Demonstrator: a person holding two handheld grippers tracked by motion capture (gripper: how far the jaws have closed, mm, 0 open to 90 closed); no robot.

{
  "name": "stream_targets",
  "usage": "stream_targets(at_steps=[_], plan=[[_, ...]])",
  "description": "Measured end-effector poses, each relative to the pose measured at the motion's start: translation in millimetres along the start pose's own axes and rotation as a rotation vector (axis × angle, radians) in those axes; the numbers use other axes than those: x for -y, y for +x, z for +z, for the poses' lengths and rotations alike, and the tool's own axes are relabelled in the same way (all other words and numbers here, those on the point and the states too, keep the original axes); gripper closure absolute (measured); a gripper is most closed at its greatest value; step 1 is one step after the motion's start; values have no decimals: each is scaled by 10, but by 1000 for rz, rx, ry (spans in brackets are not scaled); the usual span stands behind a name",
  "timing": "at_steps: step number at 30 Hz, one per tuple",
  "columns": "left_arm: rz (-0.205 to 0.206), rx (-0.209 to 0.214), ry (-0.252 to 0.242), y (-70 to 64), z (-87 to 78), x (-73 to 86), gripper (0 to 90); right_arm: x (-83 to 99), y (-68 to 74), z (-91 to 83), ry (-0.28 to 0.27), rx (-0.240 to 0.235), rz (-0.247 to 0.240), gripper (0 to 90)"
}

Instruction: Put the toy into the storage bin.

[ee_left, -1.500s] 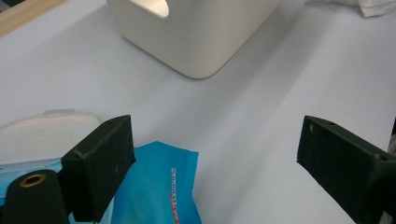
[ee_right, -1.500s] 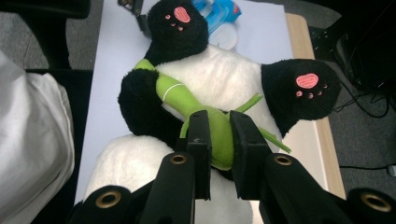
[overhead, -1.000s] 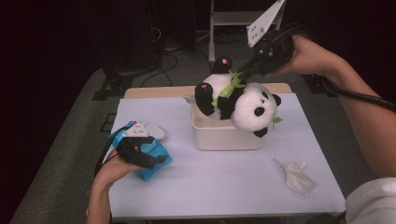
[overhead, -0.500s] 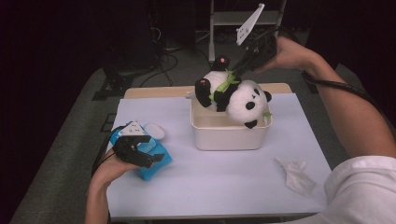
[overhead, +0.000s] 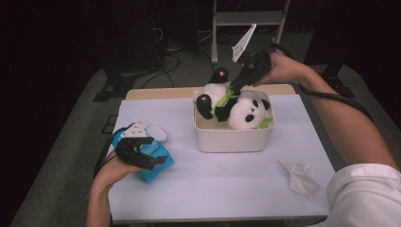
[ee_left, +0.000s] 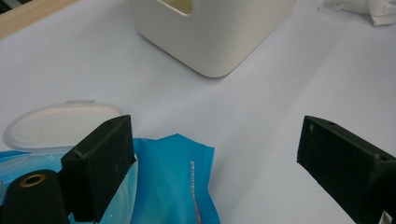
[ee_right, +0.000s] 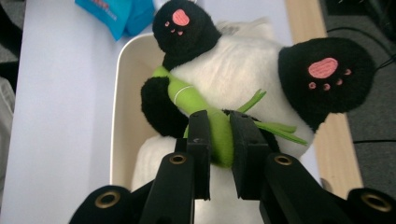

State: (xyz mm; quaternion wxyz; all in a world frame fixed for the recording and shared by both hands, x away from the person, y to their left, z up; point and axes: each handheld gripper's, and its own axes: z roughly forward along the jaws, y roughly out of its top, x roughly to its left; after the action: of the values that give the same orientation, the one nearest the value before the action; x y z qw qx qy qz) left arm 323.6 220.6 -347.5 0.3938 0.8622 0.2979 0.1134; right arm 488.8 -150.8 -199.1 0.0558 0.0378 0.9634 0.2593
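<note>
A plush panda [overhead: 239, 105] lies on its back in a cream bin [overhead: 231, 137] at mid-table, feet up toward the far side. My right gripper [overhead: 235, 88] is shut on the green bamboo stalk [ee_right: 219, 130] sewn across its belly; in the right gripper view both jaws pinch that stalk. At the near left, my left gripper [overhead: 158, 161] is open and rests over a blue wipes packet [overhead: 151, 153]. In the left gripper view the packet [ee_left: 173, 182] lies under the left jaw, with its clear lid [ee_left: 56, 123] flipped open.
A crumpled white tissue [overhead: 300, 176] lies at the near right of the pale table sheet [overhead: 227, 184]. A wooden table edge [overhead: 156, 93] runs along the far side. Beyond it are cables, stand legs and a dark floor.
The panda has come down from above the bin's rim and now rests inside the bin, carried by my right gripper. The left gripper has stayed over the blue packet.
</note>
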Motion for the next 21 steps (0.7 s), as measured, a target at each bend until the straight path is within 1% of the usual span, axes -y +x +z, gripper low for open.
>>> stream_targets(at_steps=[1, 2, 5, 12, 15, 16, 17, 19, 20, 21], plan=[[1, 1, 1, -1, 1, -1, 99, 10, 8, 25, 4, -6, -2, 786], [0, 1, -1, -3, 4, -2, 99, 53, 24, 93, 6, -18, 6, 785], [4, 4, 2, -5, 17, -8, 99, 108, 49, 175, 12, -33, 14, 784], [7, 5, 5, -6, 22, -13, 99, 203, 70, 291, 4, -56, 27, 783], [5, 11, 9, -19, 44, -15, 99, 259, 97, 424, 20, -79, 38, 780], [5, 11, 9, -19, 44, -15, 99, 259, 97, 424, 20, -79, 38, 780], [16, 11, 17, -19, 41, -19, 99, 290, 102, 503, 29, -84, 44, 780], [12, 11, 12, -24, 43, -20, 99, 302, 103, 531, 33, -86, 45, 780], [9, 12, 9, -27, 44, -20, 99, 338, 105, 608, 37, -96, 54, 777], [8, 12, 8, -31, 44, -19, 99, 350, 109, 634, 33, -102, 60, 776]])
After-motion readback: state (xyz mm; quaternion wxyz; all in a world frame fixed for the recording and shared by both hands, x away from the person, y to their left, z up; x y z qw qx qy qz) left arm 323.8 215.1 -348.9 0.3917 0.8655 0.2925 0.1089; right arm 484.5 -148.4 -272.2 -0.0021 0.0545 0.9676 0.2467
